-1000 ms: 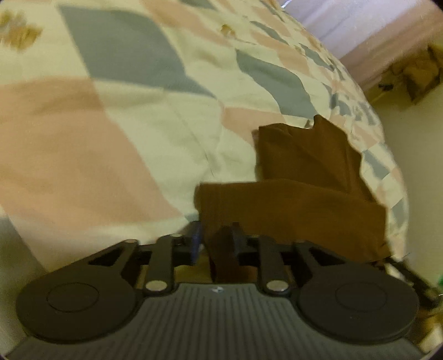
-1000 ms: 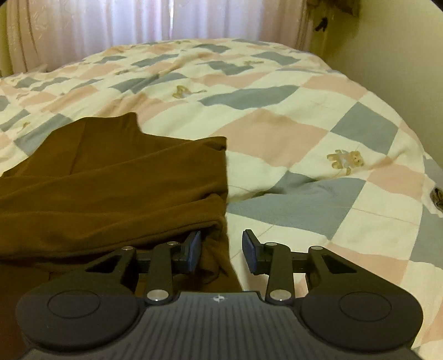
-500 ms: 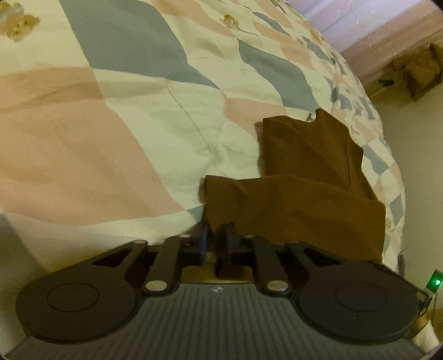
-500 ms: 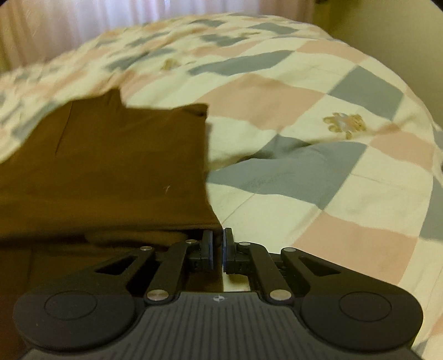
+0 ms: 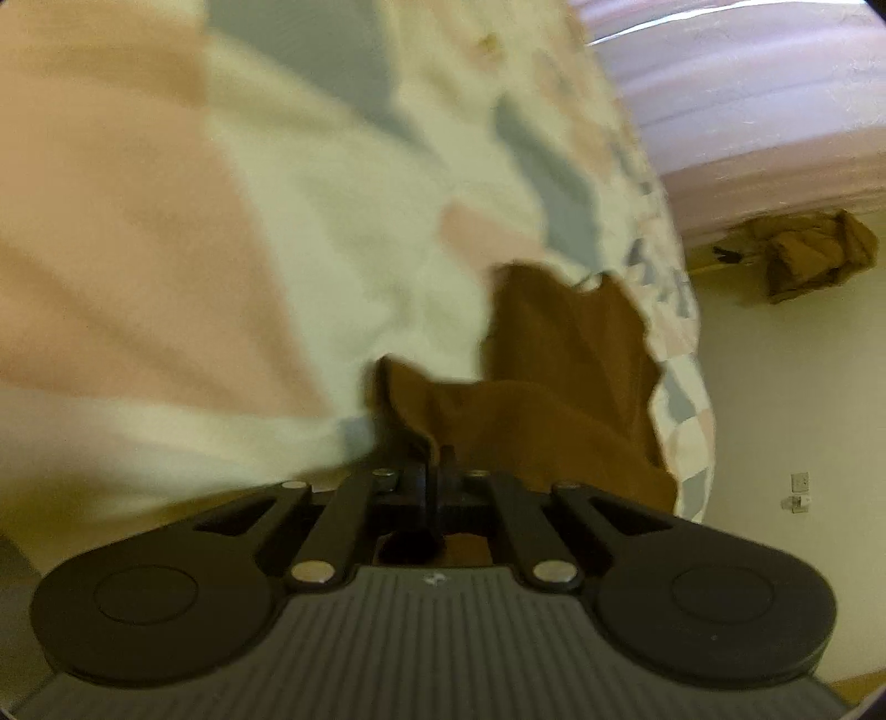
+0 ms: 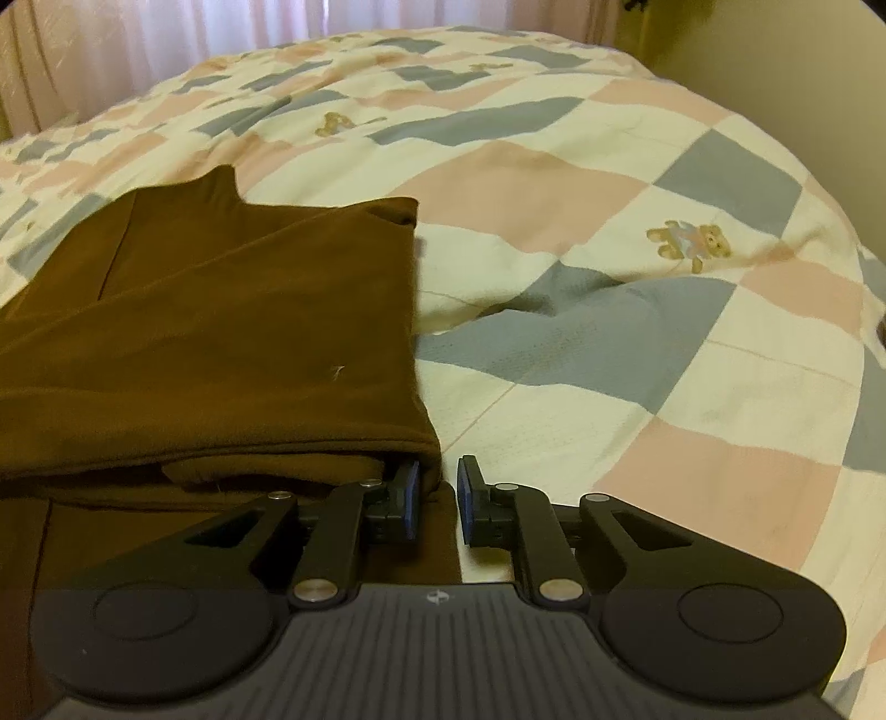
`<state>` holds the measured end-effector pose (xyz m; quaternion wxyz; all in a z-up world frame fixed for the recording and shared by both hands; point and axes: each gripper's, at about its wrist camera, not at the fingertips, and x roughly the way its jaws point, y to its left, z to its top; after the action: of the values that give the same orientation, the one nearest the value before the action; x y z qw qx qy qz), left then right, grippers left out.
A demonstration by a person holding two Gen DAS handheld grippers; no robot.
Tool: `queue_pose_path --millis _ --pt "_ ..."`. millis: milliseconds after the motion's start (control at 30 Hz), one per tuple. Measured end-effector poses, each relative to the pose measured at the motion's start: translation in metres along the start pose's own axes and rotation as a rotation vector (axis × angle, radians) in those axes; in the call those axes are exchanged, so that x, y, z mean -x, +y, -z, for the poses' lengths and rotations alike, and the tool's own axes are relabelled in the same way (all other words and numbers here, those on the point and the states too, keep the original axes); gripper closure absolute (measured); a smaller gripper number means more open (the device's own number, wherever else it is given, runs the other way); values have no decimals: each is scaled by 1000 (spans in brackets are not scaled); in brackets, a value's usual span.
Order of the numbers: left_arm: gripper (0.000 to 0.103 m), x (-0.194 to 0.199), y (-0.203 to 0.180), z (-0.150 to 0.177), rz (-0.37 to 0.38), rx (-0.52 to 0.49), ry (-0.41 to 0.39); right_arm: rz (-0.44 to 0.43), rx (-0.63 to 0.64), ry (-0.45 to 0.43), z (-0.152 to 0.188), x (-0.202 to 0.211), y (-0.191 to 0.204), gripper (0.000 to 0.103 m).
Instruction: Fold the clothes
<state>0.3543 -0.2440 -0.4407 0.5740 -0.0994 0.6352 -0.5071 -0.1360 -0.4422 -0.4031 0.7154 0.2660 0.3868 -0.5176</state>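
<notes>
Brown garment lies part-folded on bed, long axis across both views. Left gripper fingers together, seemingly pinching near corner; view blurred. Right gripper fingers opening, slightly apart, opposite corner between them, unclamped.

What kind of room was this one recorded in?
Most likely a bedroom: a bed under a checked quilt printed with teddy bears, sheer curtains behind it, and a brown garment laid out for folding.
</notes>
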Motion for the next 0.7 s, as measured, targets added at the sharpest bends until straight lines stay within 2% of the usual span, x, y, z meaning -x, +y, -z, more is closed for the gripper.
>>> queue_pose_path --millis 133,200,233,300,333,367,400,500,633,700 --pt "103 53 -46 -9 67 -219 -195 13 32 -39 -5 15 4 97" --pt "103 69 -57 -9 22 -314 -228 7 67 -67 -8 24 8 97" --pt "102 70 -56 -8 -6 -332 -216 7 84 -63 -7 25 10 97" --pt "103 60 -41 -7 -69 -304 -167 11 116 -33 -4 21 14 97" --pt "103 53 -33 -5 -95 -293 -139 17 130 -13 -3 19 15 91" --pt "103 45 -26 -2 -132 -301 -113 20 146 5 -5 19 15 80" --pt "103 36 -20 2 -162 -313 -80 22 162 23 -6 19 15 78" --pt "103 21 -14 13 -178 -332 -34 -4 185 51 -15 28 11 77" --pt "102 16 -13 17 -191 -332 -33 -122 37 33 -52 46 -8 77" --pt "102 17 -12 15 -193 -317 -37 -187 -22 11 -80 39 -21 78"
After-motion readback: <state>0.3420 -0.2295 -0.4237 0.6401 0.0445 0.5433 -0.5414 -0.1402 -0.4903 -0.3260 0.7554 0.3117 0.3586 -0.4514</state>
